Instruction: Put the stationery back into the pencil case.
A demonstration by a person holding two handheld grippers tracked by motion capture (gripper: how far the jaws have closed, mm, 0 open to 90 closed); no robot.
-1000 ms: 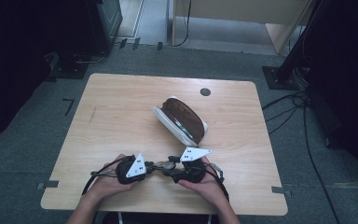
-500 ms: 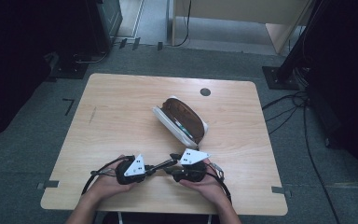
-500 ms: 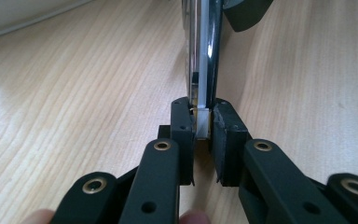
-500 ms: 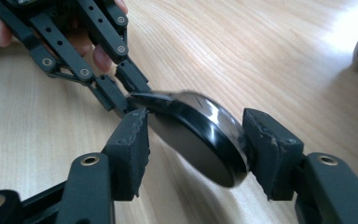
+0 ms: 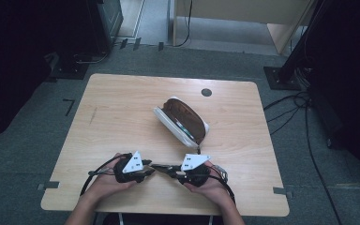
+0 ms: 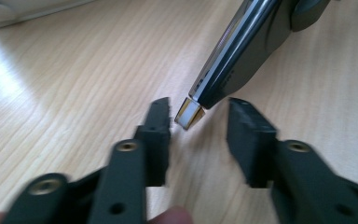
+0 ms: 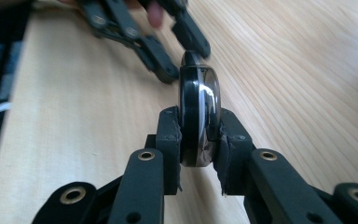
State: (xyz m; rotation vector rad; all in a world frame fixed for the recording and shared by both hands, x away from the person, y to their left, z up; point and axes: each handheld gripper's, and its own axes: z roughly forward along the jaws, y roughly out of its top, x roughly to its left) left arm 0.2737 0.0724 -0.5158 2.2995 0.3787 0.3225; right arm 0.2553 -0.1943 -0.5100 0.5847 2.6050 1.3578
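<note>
— Both sets of jaws moved: the right gripper point(image 7: 199, 126) has just been closing and now pinches the slim, glossy black bar-shaped object point(image 7: 198, 102), perhaps folded glasses. The left gripper point(image 6: 198, 116) has just been opening; its pads stand clear of the tip.

— Meaning?

— Probably a hand-off to the right.

— Where does it lie?

— At the pale wooden table's point(image 5: 122, 103) 6 o'clock edge, long axis 3 to 9, gold-white tip towards 9. The open brown case point(image 5: 187, 119) lies towards 12.

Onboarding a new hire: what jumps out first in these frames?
At the table's near edge, the right tongs clamp a glossy dark folded pair of glasses edge-on, their jaws having just closed. The left tongs have just opened around its gold-tipped end without pressing it. Mid-table lies an open brown glasses case.
</note>
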